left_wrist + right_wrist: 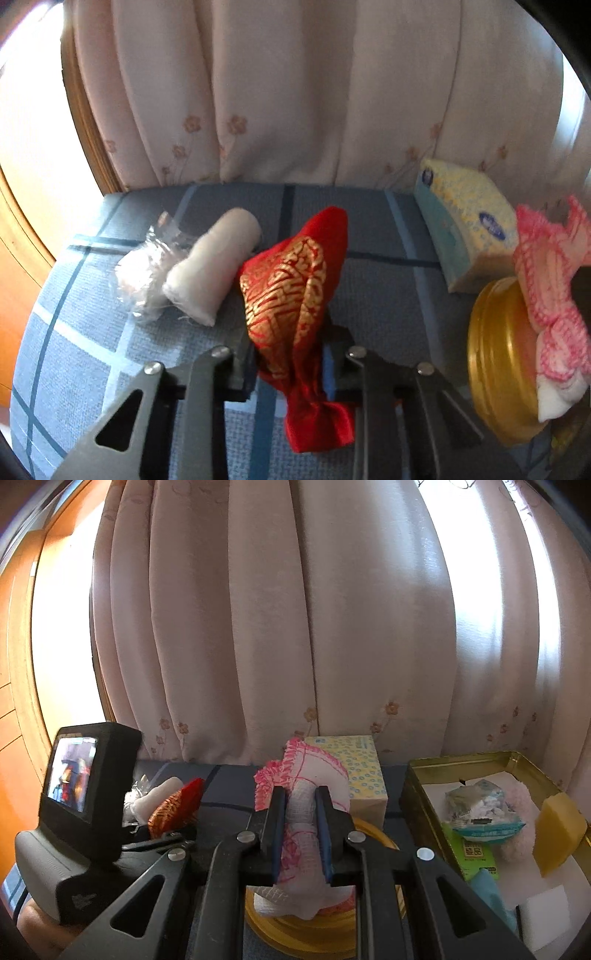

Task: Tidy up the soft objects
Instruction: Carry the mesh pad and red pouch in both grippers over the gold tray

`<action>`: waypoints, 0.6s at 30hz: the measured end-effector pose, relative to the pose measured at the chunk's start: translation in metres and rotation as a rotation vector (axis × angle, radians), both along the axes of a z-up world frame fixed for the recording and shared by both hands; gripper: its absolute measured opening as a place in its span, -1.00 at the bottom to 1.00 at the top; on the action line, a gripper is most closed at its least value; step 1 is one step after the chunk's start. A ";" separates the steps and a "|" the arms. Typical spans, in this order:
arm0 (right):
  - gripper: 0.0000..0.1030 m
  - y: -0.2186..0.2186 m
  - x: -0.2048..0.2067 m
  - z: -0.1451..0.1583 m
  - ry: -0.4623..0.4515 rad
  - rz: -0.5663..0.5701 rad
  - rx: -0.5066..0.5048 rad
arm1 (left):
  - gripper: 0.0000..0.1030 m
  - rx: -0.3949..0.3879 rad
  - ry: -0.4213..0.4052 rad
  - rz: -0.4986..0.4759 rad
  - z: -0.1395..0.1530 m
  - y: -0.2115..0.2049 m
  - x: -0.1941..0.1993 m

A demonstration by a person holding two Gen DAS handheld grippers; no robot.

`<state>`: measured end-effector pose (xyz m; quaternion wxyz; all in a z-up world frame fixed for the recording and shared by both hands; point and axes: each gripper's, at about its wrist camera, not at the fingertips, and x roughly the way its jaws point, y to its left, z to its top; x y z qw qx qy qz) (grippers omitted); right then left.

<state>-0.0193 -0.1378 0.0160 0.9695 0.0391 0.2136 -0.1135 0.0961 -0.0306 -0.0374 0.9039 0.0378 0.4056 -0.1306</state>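
Pale curtains are hanging behind the blue checked worktop (92, 332), where the left tongs (291, 363) are clamping the red-and-gold pouch (295, 288), its length running away toward the curtains, while the right tongs (301, 830) are gripping a pink-edged cloth (301, 805) left of the open gold tin (417, 794).

Between my left fingers (291, 362) is a red satin pouch (291, 280) woven with a gold lattice. At its ten o'clock lies a plain white cloth roll (210, 266), with clear, silvery crinkled wrap (144, 273) beside it. The cover (380, 288) beneath is grey-blue, crossed by pale and dark blue stripes. At two o'clock, the tissue box (465, 225) is yellow with tiny blue rings and a teal side. My right fingers (301, 830), black with blue pads, pinch a white cloth edged and scribbled in pink (306, 775). The round lid (495, 362) and the tin (421, 794) are gold. The curtain (295, 92) is pale pink with small tan flowers.
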 end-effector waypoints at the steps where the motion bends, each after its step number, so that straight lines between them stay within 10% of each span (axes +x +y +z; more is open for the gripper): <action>1: -0.65 0.000 -0.001 0.001 0.002 -0.005 -0.002 | -0.53 -0.013 -0.026 0.004 0.004 0.002 -0.003; 8: -0.65 -0.001 -0.007 0.005 0.030 -0.018 -0.012 | -0.53 -0.047 -0.258 0.053 0.031 0.014 -0.040; 18: -0.65 -0.015 -0.025 0.008 0.056 -0.048 -0.015 | -0.53 -0.075 -0.280 0.027 0.035 0.008 -0.075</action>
